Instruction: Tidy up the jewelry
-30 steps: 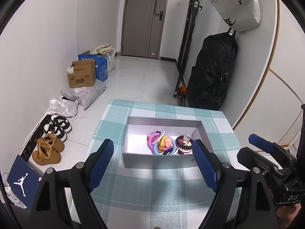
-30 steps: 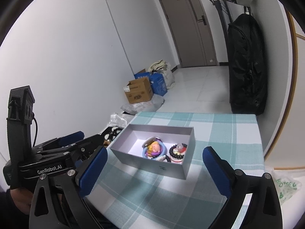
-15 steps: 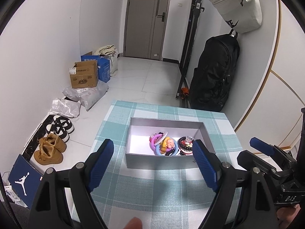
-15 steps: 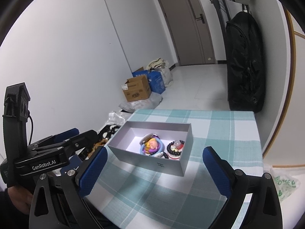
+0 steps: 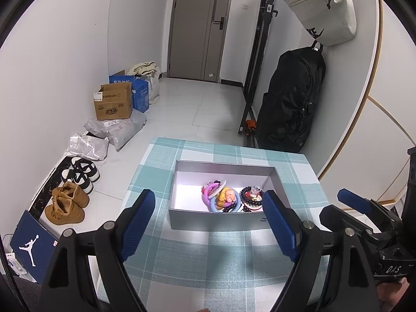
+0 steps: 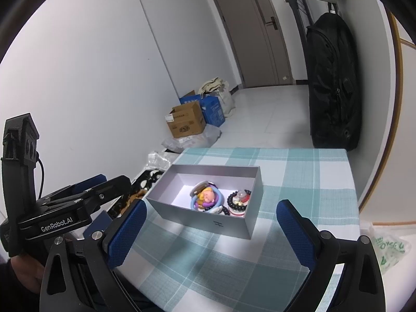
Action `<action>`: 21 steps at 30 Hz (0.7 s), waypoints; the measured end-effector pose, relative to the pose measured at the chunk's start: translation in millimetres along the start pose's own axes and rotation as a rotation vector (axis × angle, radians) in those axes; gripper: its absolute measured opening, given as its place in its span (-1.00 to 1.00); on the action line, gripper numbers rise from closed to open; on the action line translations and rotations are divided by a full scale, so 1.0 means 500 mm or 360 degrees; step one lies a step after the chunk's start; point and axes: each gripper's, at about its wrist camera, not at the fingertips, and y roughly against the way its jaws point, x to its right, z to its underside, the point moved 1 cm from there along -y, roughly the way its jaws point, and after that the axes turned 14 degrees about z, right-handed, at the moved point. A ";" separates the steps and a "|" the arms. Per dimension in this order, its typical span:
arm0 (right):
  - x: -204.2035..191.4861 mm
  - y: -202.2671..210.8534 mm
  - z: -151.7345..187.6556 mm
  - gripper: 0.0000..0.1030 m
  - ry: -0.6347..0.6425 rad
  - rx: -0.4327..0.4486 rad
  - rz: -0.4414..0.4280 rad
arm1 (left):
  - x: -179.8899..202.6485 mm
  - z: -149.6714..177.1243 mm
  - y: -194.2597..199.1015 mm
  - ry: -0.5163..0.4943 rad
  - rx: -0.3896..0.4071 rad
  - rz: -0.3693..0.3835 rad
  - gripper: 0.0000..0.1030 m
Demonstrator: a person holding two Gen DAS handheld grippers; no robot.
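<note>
A grey open box (image 5: pixel 223 163) stands on the teal checked tablecloth (image 5: pixel 208 260). In its right half lie pink and blue rings with a small doll charm (image 5: pixel 221 196) and a dark bead bracelet (image 5: pixel 251 199). My left gripper (image 5: pixel 209 221) hovers open just in front of the box, nothing between its blue pads. The right wrist view shows the same box (image 6: pixel 202 218), the doll charm (image 6: pixel 206 197) and the bead bracelet (image 6: pixel 238 201). My right gripper (image 6: pixel 212 234) is open and empty, also short of the box. Each gripper shows in the other's view: right gripper (image 5: pixel 364 213), left gripper (image 6: pixel 78 202).
The table's left edge drops to a floor with shoes (image 5: pixel 67 202), cardboard boxes (image 5: pixel 114 104) and wrapped parcels (image 5: pixel 119 130). A black bag (image 5: pixel 288 104) leans on the right wall under a white hanging bag (image 5: pixel 322 10). A plastic bag (image 6: pixel 387 249) lies past the table's right edge.
</note>
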 end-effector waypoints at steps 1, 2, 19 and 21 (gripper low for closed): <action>0.000 -0.001 0.000 0.96 -0.0001 -0.0003 0.0002 | 0.001 0.000 -0.001 -0.0003 -0.0004 0.0003 0.58; 0.001 -0.001 0.000 0.96 -0.0005 -0.0005 0.0005 | 0.000 -0.001 -0.001 -0.0002 -0.0005 0.0003 0.58; 0.004 -0.003 0.000 0.97 -0.0034 -0.0012 0.0012 | -0.001 -0.001 -0.004 0.0021 -0.0013 0.0012 0.58; 0.004 -0.003 0.000 0.97 -0.0038 -0.0013 0.0011 | -0.001 -0.002 -0.004 0.0023 -0.0009 0.0012 0.58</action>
